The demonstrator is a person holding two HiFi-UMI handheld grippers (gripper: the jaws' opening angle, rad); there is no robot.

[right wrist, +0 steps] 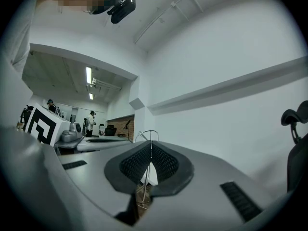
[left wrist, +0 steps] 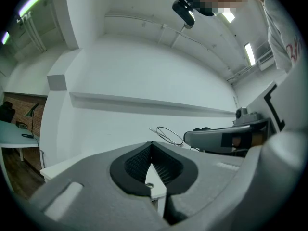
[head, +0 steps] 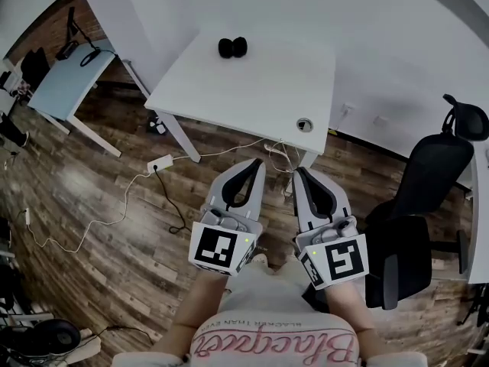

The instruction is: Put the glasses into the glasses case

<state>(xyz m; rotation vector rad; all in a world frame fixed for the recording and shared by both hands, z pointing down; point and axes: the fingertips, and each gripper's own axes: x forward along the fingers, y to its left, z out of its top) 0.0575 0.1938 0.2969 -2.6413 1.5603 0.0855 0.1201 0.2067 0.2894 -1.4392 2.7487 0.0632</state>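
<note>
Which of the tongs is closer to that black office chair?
Right. The right tongs hang beside the chair; the left tongs are on their far side, farther off.

2 tools (head: 258, 162) (head: 299, 173), 1 pair of glasses (left wrist: 169, 134) and 1 glasses case (head: 232, 47).

Even, cool light from ceiling strip lamps (right wrist: 89, 74); white surface (head: 260, 90) bright, faint shadow beneath; fisheye bending, dark corners; left tongs (left wrist: 152, 144) soft close to lens.
</note>
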